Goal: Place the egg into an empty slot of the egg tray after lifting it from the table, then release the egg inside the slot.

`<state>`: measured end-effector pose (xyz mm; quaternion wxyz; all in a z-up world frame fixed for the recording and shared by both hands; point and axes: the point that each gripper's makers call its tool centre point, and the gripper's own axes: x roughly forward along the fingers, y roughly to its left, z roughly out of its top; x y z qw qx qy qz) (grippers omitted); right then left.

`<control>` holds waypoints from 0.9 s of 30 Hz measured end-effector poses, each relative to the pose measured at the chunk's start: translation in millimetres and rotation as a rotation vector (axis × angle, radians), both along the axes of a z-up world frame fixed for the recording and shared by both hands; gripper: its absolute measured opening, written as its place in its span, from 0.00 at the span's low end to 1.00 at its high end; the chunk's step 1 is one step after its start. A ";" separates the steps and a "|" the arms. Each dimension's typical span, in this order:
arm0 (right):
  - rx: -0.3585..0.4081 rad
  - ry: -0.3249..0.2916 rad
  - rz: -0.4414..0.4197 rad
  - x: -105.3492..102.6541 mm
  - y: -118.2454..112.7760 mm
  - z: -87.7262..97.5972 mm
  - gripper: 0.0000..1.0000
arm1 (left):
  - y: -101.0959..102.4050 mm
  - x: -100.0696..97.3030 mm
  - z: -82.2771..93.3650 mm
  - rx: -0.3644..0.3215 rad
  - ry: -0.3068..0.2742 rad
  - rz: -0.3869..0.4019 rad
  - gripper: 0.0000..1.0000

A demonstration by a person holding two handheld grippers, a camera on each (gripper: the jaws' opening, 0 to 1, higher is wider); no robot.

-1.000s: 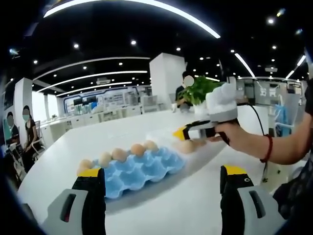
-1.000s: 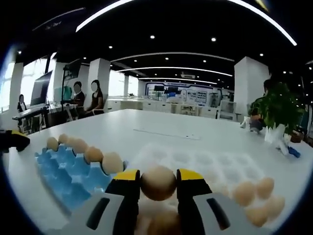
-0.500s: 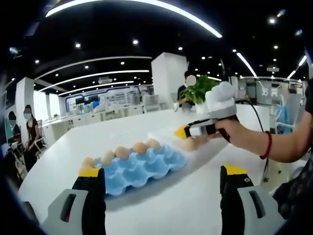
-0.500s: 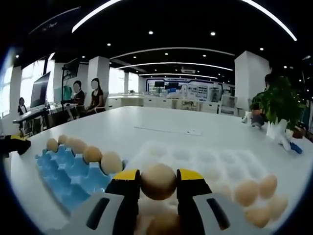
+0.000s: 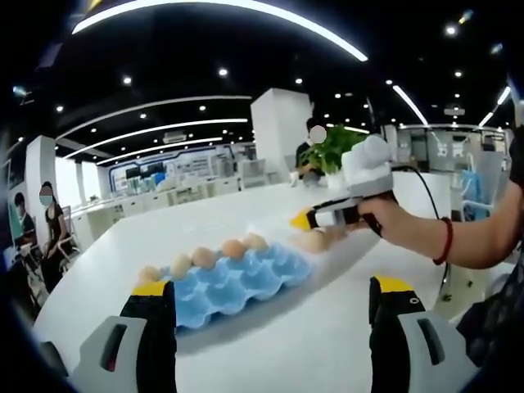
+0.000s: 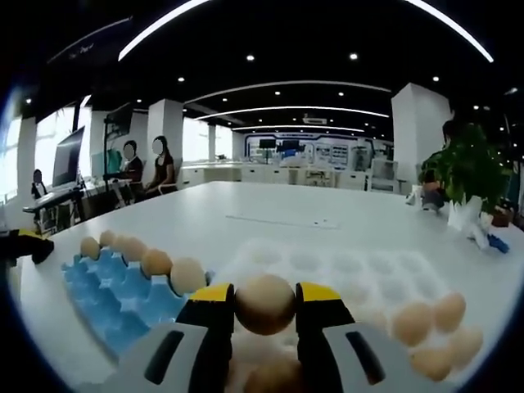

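1. The white worktop (image 6: 278,209) carries two egg trays side by side: a blue egg tray (image 6: 110,286) to the left in the right gripper view, and a white, translucent egg tray (image 6: 344,270) just beside it.
2. The blue egg tray (image 5: 233,282) has one row of brown eggs (image 5: 205,258) along its far edge in the left gripper view; the rows of slots nearer that camera look empty.
3. The white egg tray holds a few loose eggs (image 6: 446,315) at its right end in the right gripper view; most of its slots look bare.
4. The right hand-held gripper (image 6: 264,307) is closed on a brown egg (image 6: 264,303), pinched between the two yellow-tipped jaws and held off the worktop, over the near edge of the white tray. In the left gripper view it (image 5: 315,233) is seen reaching in from the right.
5. The left hand-held gripper (image 5: 266,327) has its jaws wide apart, holding nothing, near the blue tray's near edge.
6. Step in hand, as I judge it: the lift is done and the egg is being carried toward a slot.
7. The next move calls for swinging left over an empty blue slot, lowering until the egg seats, then opening the jaws gently so it does not roll or crack.
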<state>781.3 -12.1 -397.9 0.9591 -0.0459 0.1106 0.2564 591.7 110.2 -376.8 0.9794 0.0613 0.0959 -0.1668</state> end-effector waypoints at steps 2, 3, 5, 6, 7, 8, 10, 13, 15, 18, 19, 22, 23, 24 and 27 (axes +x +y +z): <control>-0.004 -0.008 0.001 0.2 0.6 1.2 0.30 | 1.7 -0.1 0.8 -0.005 -0.005 0.005 1.00; -0.004 -0.012 0.004 -0.5 1.8 2.4 0.30 | 2.2 -0.2 1.3 -0.007 -0.007 0.005 1.00; -0.003 -0.005 0.014 -0.9 3.0 2.2 0.30 | 3.3 -0.3 1.5 -0.009 -0.006 0.008 1.00; 0.000 0.006 0.018 -0.6 3.5 0.9 0.30 | 3.7 -0.3 1.2 -0.011 -0.001 0.011 1.00; 0.000 0.007 0.014 1.4 2.6 0.1 0.30 | 3.6 -0.3 1.4 -0.014 0.000 0.010 1.00; 0.001 0.007 0.015 1.8 2.3 0.1 0.30 | 3.1 -0.2 2.0 -0.019 -0.001 0.009 1.00; 0.008 0.006 0.014 1.1 2.1 1.1 0.30 | 3.1 -0.3 2.7 -0.016 -0.004 0.009 1.00; 0.016 -0.011 0.019 -0.4 2.2 7.8 0.30 | 2.4 -0.9 3.0 -0.015 -0.002 0.003 1.00; 0.016 -0.016 0.032 -2.1 4.3 10.7 0.30 | 1.4 -1.4 3.3 -0.017 0.001 -0.002 1.00; 0.011 -0.025 0.055 -5.8 9.7 14.8 0.30 | -0.2 -2.7 3.7 -0.016 0.000 -0.008 1.00; 0.016 -0.025 0.063 -6.6 11.7 15.8 0.30 | -0.8 -3.2 3.8 -0.017 0.000 -0.009 1.00; 0.013 -0.038 0.080 -10.3 18.2 20.0 0.30 | -0.3 -4.8 4.0 -0.015 0.001 -0.008 1.00; 0.018 -0.039 0.091 -11.1 20.6 22.0 0.30 | 0.3 -5.3 4.1 -0.014 0.002 -0.006 1.00; 0.022 -0.039 0.096 -11.8 22.2 23.0 0.30 | 1.2 -5.9 4.6 -0.014 -0.001 -0.005 1.00; 0.026 -0.037 0.107 -14.1 27.4 25.1 0.30 | 2.5 -7.5 5.3 -0.015 -0.003 -0.002 1.00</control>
